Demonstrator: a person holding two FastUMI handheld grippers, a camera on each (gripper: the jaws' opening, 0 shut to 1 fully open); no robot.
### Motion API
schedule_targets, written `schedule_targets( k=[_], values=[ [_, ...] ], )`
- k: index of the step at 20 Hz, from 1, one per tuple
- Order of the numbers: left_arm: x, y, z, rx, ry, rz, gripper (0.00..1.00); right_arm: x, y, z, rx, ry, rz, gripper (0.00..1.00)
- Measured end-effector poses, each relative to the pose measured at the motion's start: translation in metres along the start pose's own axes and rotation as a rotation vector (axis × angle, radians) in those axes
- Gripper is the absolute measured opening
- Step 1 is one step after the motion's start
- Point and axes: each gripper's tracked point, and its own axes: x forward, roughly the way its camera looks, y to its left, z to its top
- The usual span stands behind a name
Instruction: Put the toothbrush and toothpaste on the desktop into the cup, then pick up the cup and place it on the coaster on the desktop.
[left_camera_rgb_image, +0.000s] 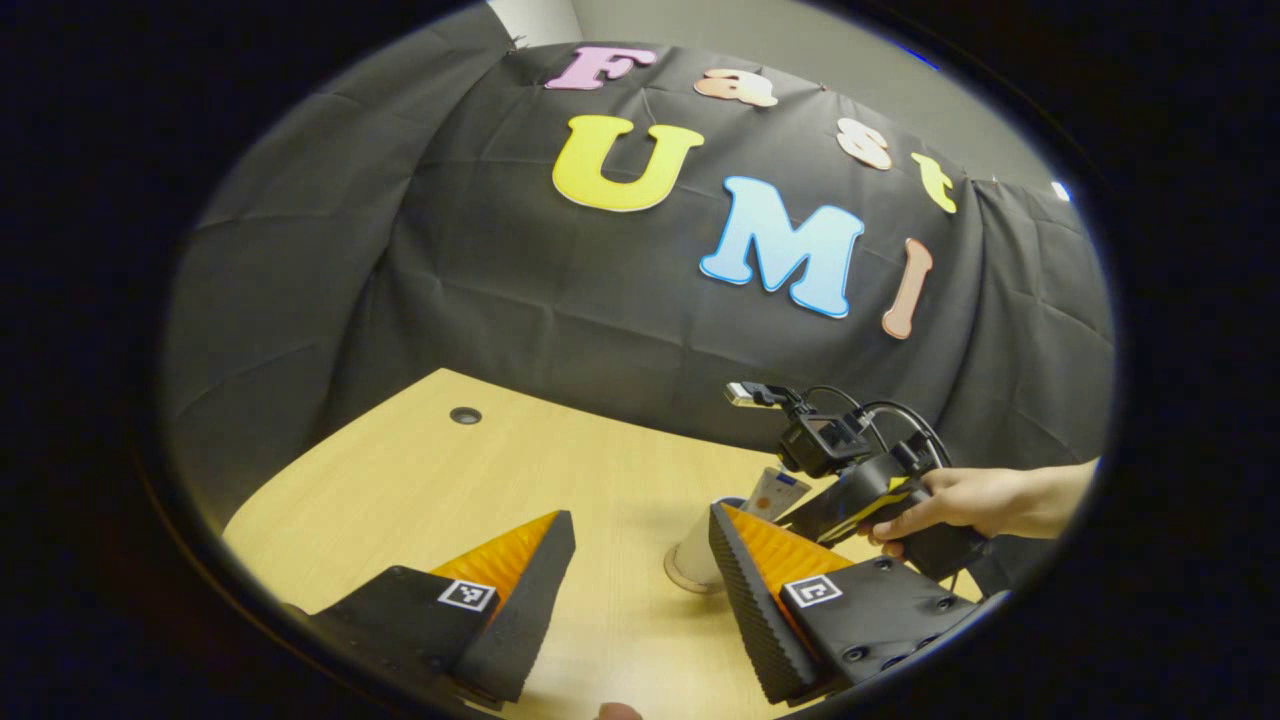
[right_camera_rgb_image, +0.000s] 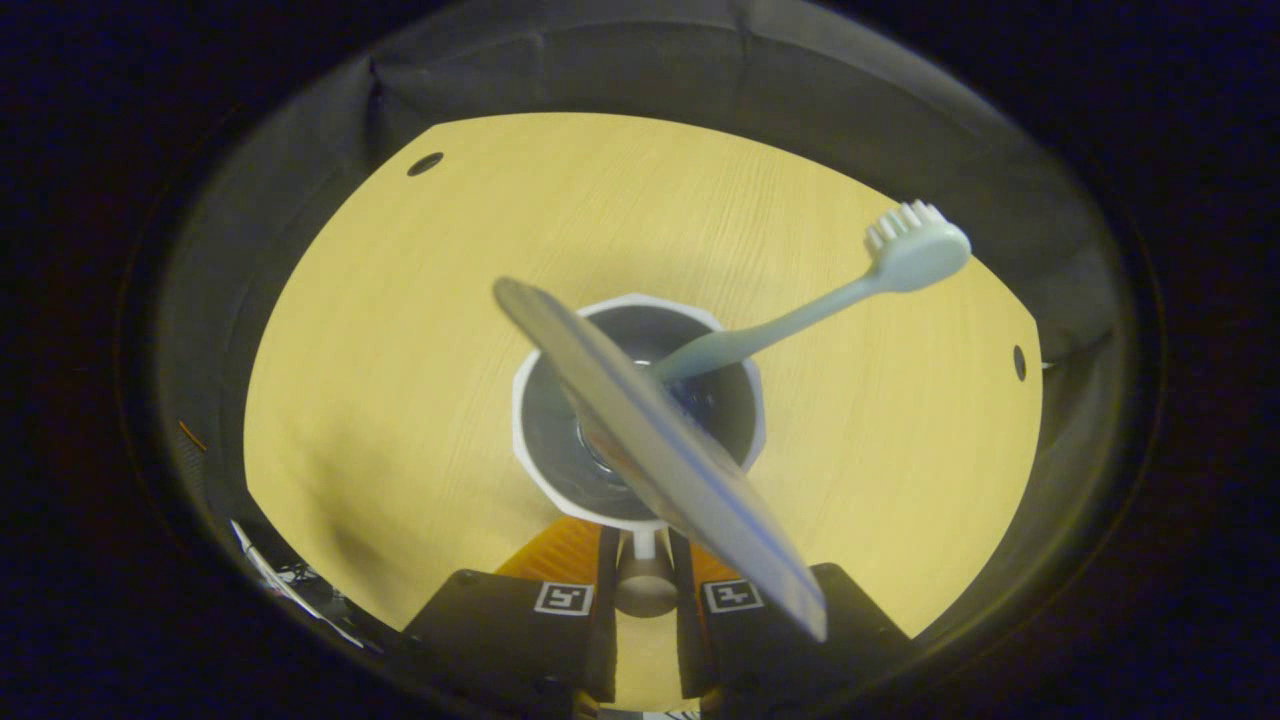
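In the right gripper view I look straight down into a white cup (right_camera_rgb_image: 530, 440) standing on the wooden desktop (right_camera_rgb_image: 400, 330). A pale green toothbrush (right_camera_rgb_image: 800, 315) leans out of it to the right, bristles up. The flat toothpaste tube (right_camera_rgb_image: 660, 450) stands slanted in it too. My right gripper (right_camera_rgb_image: 645, 545) is shut on the cup's handle at the near side. In the left gripper view the cup (left_camera_rgb_image: 695, 560) is partly hidden behind my right finger, with the toothpaste top (left_camera_rgb_image: 780, 492) above it. A thin round rim (left_camera_rgb_image: 678, 583), maybe the coaster, shows at its base. My left gripper (left_camera_rgb_image: 640, 590) hangs open over the desk.
A hand (left_camera_rgb_image: 960, 500) holds the right gripper (left_camera_rgb_image: 860, 495), with its camera and cables, at the right of the left gripper view. The desktop has cable holes (left_camera_rgb_image: 465, 415) (right_camera_rgb_image: 1018, 362) near its back and side edges. Black cloth walls close in the desk.
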Motion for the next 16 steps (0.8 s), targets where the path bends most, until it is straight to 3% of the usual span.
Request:
schedule_targets(
  k=[3, 4, 6, 8, 13, 16],
  values=[
    [0.003, -0.003, -0.001, -0.003, 0.001, -0.008, 0.89, 0.003, -0.002, 0.003, 0.008, 0.002, 0.003, 0.27],
    [0.003, -0.004, 0.0, -0.004, -0.001, -0.011, 0.89, 0.001, -0.005, 0.004, 0.009, 0.007, 0.004, 0.22],
    [0.004, -0.007, 0.001, -0.003, -0.001, -0.016, 0.89, 0.002, -0.005, 0.007, -0.002, 0.005, 0.004, 0.21],
    [0.004, -0.007, 0.0, -0.002, -0.002, -0.018, 0.89, -0.004, -0.002, 0.006, -0.01, 0.004, -0.002, 0.34],
    [0.004, -0.012, 0.002, 0.003, -0.007, -0.018, 0.89, -0.025, -0.015, 0.004, -0.005, -0.022, 0.003, 0.4],
    [0.005, -0.021, 0.003, 0.006, -0.008, -0.023, 0.89, -0.042, -0.02, 0.004, 0.004, -0.057, 0.016, 0.57]
  ],
)
